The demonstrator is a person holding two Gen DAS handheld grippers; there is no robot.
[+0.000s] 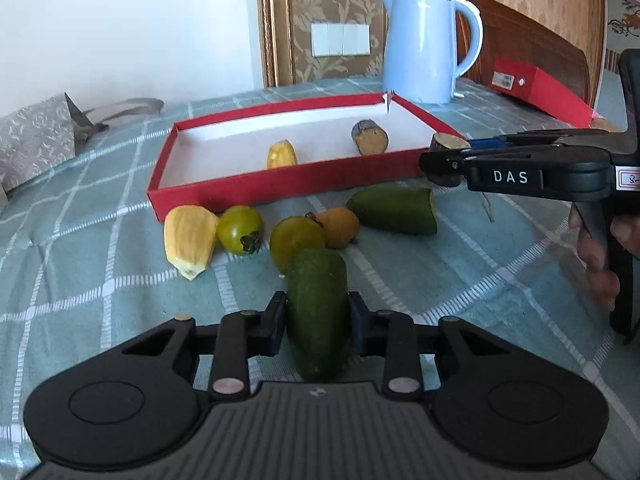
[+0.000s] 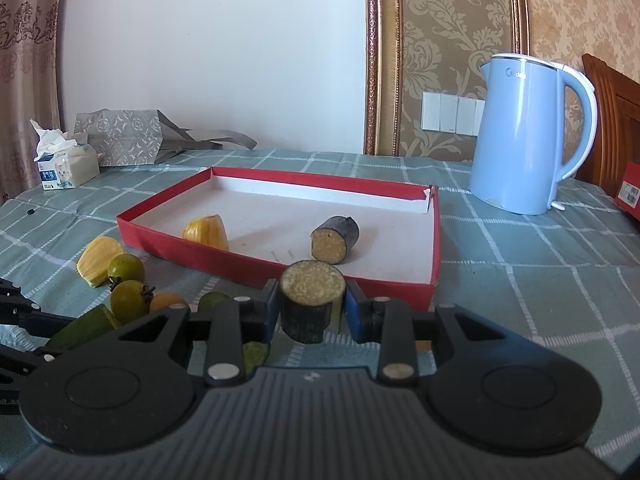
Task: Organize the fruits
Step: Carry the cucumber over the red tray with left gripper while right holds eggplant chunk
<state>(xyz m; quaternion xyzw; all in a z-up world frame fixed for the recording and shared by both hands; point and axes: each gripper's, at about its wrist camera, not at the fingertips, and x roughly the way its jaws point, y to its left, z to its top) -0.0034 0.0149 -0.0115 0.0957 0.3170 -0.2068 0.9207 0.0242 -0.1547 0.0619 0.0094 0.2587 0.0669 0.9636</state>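
Observation:
My left gripper (image 1: 318,320) is shut on a green cucumber piece (image 1: 318,312), held above the tablecloth. My right gripper (image 2: 312,306) is shut on a dark-skinned sugarcane piece (image 2: 310,300), near the front edge of the red tray (image 2: 224,260); it also shows in the left wrist view (image 1: 444,160). The tray (image 1: 240,192) holds a yellow jackfruit piece (image 2: 206,232) and another sugarcane piece (image 2: 334,240). In front of the tray lie a jackfruit piece (image 1: 188,240), two green tomatoes (image 1: 240,230) (image 1: 296,240), an orange loquat (image 1: 340,226) and a second cucumber piece (image 1: 394,208).
A blue kettle (image 2: 524,136) stands behind the tray at the right. A red box (image 1: 536,88) lies at the far right. A tissue pack (image 2: 66,164) and a grey paper bag (image 2: 120,136) sit at the back left. A checked green cloth (image 2: 540,272) covers the table.

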